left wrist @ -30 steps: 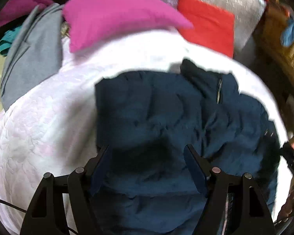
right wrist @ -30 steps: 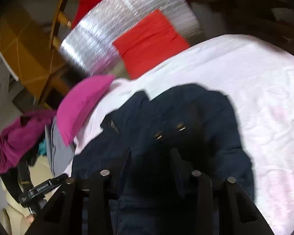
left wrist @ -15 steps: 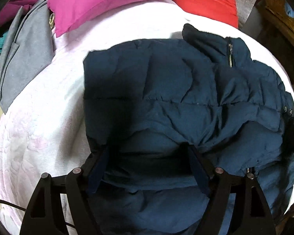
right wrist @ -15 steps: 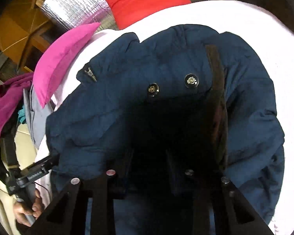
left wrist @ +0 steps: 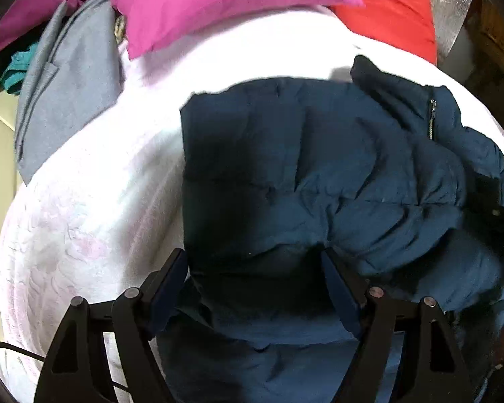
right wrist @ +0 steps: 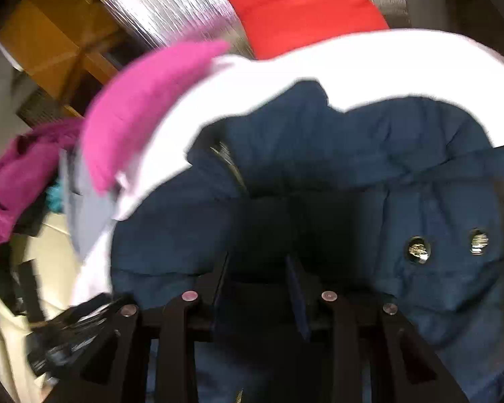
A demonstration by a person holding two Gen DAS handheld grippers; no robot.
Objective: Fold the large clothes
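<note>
A dark navy padded jacket [left wrist: 319, 174] lies on a white quilted bed cover [left wrist: 84, 221], partly folded, its zipped collar [left wrist: 430, 117] at the far right. My left gripper [left wrist: 253, 268] is open, its fingers straddling a puffy fold at the jacket's near edge. In the right wrist view the jacket [right wrist: 319, 154] bulges up close, with two metal snaps [right wrist: 416, 250] at the right. My right gripper [right wrist: 257, 265] has its fingers partly closed with dark jacket cloth between them; the shadow hides whether they pinch it.
A magenta pillow [left wrist: 218, 0] and a red cushion [left wrist: 386, 13] lie at the far end of the bed. A grey garment [left wrist: 67, 90] and purple clothes [left wrist: 27, 16] lie at the far left. A silver foil panel [right wrist: 171, 10] and wooden furniture [right wrist: 50, 33] stand behind.
Both grippers rose and pulled back from the jacket. The right side of the jacket has lifted and bunched up, the snaps shifting to the right in the right wrist view.
</note>
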